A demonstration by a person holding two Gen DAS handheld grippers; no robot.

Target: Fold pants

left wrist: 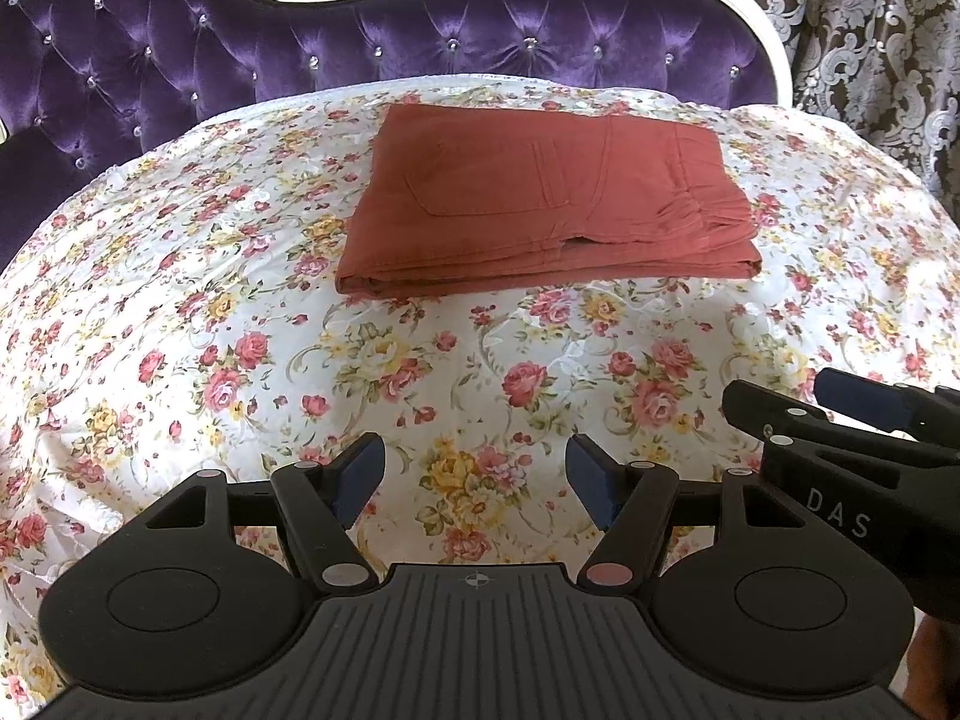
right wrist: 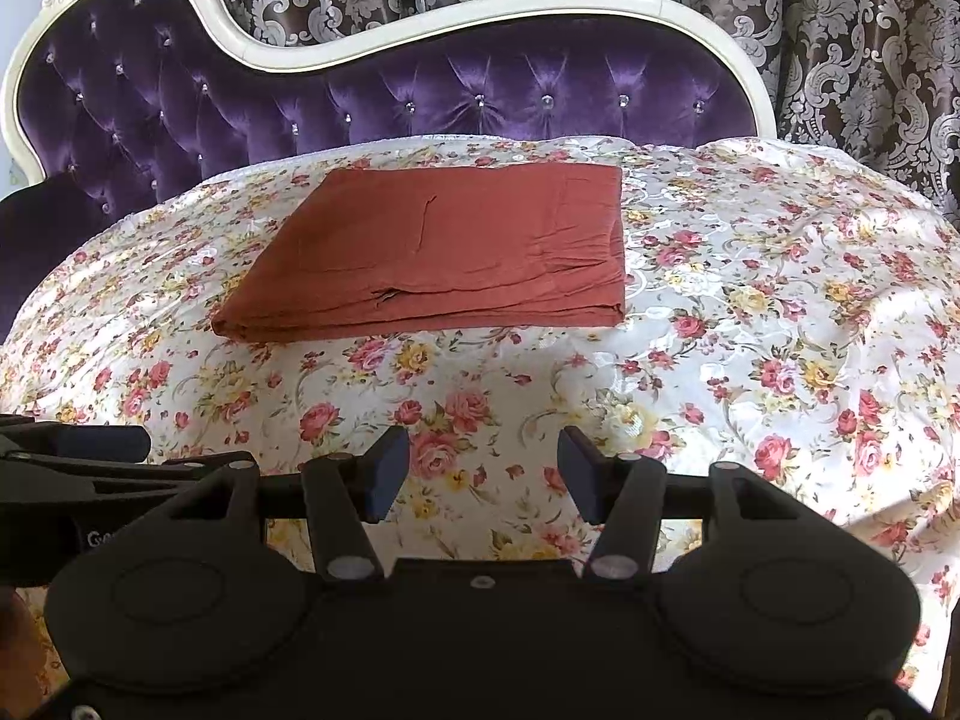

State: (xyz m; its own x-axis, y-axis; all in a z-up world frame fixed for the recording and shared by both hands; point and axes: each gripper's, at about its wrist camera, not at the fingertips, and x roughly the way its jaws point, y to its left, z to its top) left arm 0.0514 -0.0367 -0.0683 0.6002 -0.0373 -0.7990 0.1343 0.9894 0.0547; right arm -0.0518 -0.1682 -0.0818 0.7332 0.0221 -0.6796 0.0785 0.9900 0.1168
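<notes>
Rust-red pants lie folded into a flat rectangle on the flowered sheet, a back pocket facing up. The right wrist view shows the same pants toward the back of the bed. My left gripper hovers open over bare sheet, well short of the pants, nothing between its blue pads. My right gripper is open too, likewise short of the pants and holding nothing. The right gripper's fingers show at the right edge of the left wrist view; the left gripper's fingers show at the left edge of the right wrist view.
A purple tufted headboard with a cream frame rises behind the bed. Patterned brown and silver curtains hang beyond it. The flowered sheet spreads around the pants on all sides.
</notes>
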